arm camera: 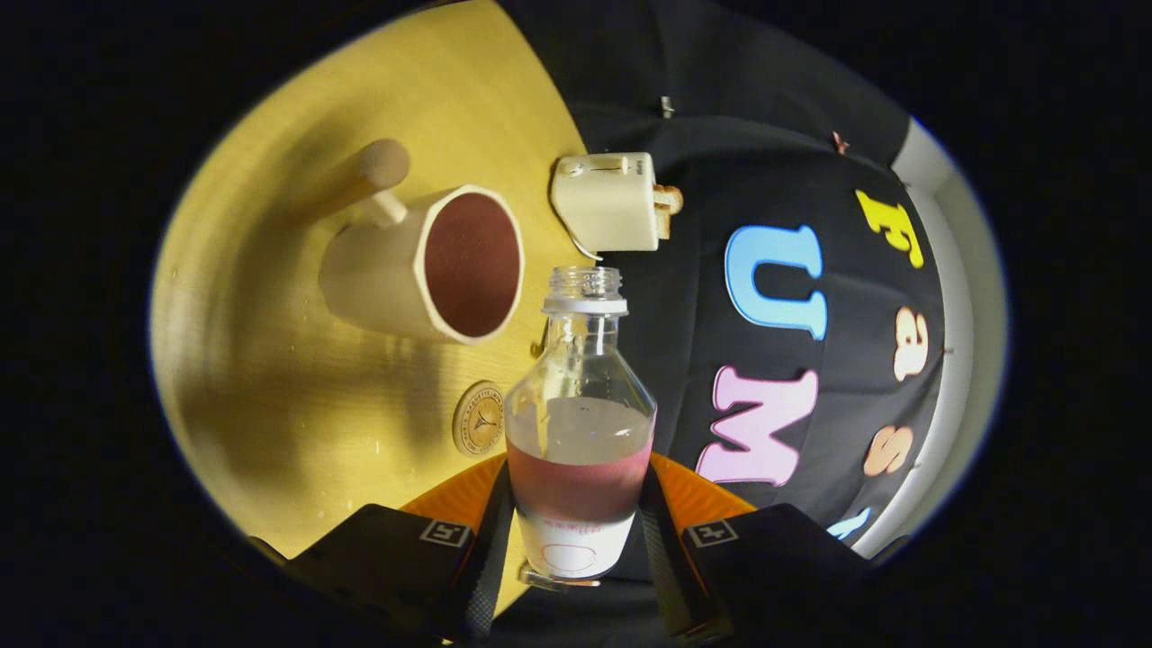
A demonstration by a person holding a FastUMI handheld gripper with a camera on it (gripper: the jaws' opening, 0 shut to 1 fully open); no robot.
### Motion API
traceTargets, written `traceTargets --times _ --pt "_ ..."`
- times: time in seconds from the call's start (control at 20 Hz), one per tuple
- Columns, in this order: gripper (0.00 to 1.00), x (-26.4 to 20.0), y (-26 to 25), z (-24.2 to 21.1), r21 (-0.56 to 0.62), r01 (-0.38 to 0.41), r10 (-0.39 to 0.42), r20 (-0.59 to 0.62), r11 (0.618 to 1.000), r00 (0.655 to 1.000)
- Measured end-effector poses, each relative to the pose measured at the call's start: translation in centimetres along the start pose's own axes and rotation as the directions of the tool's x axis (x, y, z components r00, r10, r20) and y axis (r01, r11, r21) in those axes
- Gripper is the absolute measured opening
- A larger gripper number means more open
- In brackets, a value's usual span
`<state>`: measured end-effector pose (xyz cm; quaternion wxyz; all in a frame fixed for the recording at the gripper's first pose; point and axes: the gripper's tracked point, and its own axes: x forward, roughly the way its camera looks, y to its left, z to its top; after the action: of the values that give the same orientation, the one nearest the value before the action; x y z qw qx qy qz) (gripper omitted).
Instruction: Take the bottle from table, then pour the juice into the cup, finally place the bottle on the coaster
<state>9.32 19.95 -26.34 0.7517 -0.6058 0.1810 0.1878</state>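
A clear uncapped bottle (580, 423) with pinkish-red juice in its lower half sits between my two fingers, and my gripper (576, 540) is shut on its lower body. The view is rolled, so the wooden table (297, 387) stands on its side to the left. Beyond the bottle's neck is a cream cup (427, 265) with a wooden handle; its mouth faces me and its inside looks reddish. A small round wooden coaster (478, 418) lies on the table just left of the bottle, close to my left finger (490, 540).
A cream toaster (607, 202) with bread in its slots stands at the table's edge beyond the cup and the bottle's mouth. The booth's black cloth wall rises behind the bottle.
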Motion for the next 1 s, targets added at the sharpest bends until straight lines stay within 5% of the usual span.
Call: traceTargets --times 0.2,0.5,1.0 --pt "0.72 0.2 1.0 0.4 0.338 -0.051 0.04 0.039 0.94 0.998" --pt "0.72 0.2 0.9 2.6 0.738 -0.177 0.05 0.191 0.652 0.98" --pt "0.72 2.0 -3.1 1.3 0.912 -0.259 -0.08 0.299 0.318 0.951"
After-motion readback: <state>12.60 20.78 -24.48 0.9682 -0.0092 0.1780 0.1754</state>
